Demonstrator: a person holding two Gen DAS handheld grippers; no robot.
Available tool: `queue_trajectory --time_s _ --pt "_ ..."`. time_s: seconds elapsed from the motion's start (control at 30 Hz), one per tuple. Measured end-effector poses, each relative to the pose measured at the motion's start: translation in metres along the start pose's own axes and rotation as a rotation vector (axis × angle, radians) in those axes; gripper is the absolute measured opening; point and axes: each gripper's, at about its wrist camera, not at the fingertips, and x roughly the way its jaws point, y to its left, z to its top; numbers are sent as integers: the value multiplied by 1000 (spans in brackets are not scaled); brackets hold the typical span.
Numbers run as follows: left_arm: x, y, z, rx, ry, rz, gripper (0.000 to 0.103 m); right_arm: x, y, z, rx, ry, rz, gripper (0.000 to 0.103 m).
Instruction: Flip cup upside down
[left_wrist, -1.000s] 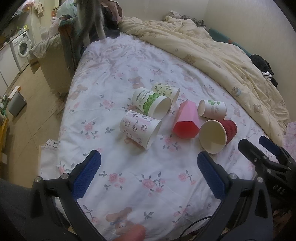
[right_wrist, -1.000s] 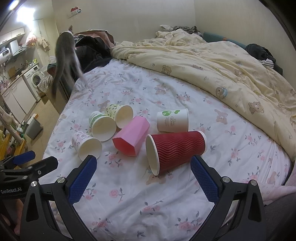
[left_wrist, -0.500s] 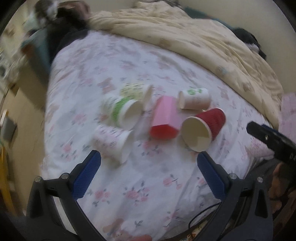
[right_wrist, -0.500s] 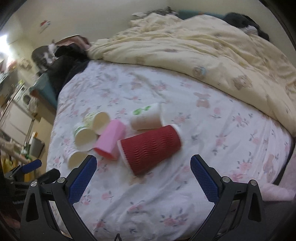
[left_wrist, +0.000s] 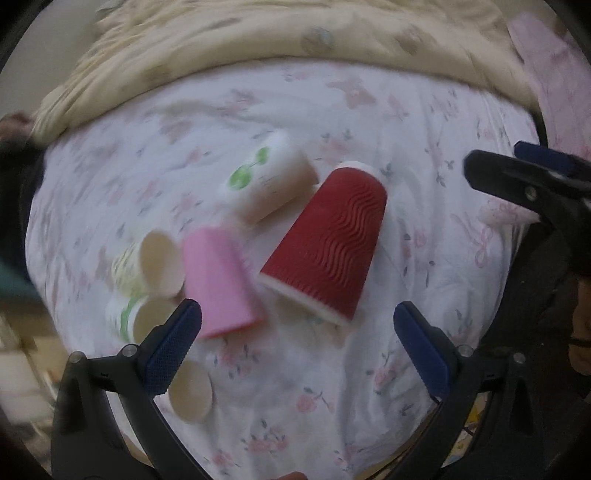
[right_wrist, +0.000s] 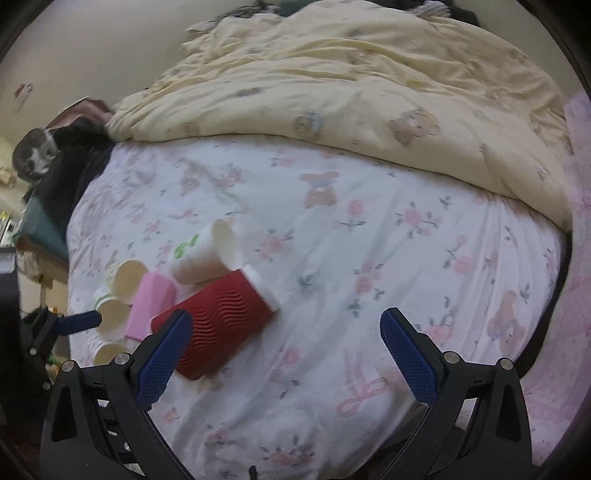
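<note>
Several cups lie on their sides on a floral bedsheet (left_wrist: 295, 110). A red ribbed cup (left_wrist: 328, 243) lies in the middle, mouth towards me; it also shows in the right wrist view (right_wrist: 218, 325). A pink cup (left_wrist: 218, 277) lies to its left, a white cup with a green logo (left_wrist: 266, 184) behind. Paper cups (left_wrist: 159, 258) lie further left. My left gripper (left_wrist: 295, 343) is open and empty, just short of the red cup. My right gripper (right_wrist: 284, 350) is open and empty, its left finger in front of the red cup.
A cream quilt (right_wrist: 351, 85) covers the far side of the bed. A cat (right_wrist: 33, 155) sits at the far left beside dark clothes. The bed's edge runs below both grippers. The right gripper shows at the right of the left wrist view (left_wrist: 517, 181).
Both grippers have swung to the right around the bed and come closer to the cups. The red cup now lies lengthwise before the left gripper. The cups have not moved.
</note>
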Motion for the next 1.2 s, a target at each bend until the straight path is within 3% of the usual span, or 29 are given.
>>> queue_trajectory --time_s 0.23,0.5,0.53,0.6,0.73,0.93,1.07,1.2 --pt "47 -22 39 113 123 12 102 7 -18 2 50 20 -11 103" --pt "85 -36 55 157 226 -7 101 10 -21 1 60 41 10 103" --pt "88 -36 55 156 229 -4 98 10 -21 1 61 41 11 103" --pt "93 -36 56 159 242 4 79 10 -20 1 63 43 13 103" --pt "91 -36 56 159 236 3 78 10 -20 1 58 43 19 103" --pt "62 -20 46 43 207 -42 77 6 -16 -1 39 25 25 103" --pt "36 15 21 -168 176 -154 77 3 -8 -7 23 27 67 103" --pt "5 47 -21 -345 111 -201 77 4 9 -18 -30 47 94 103"
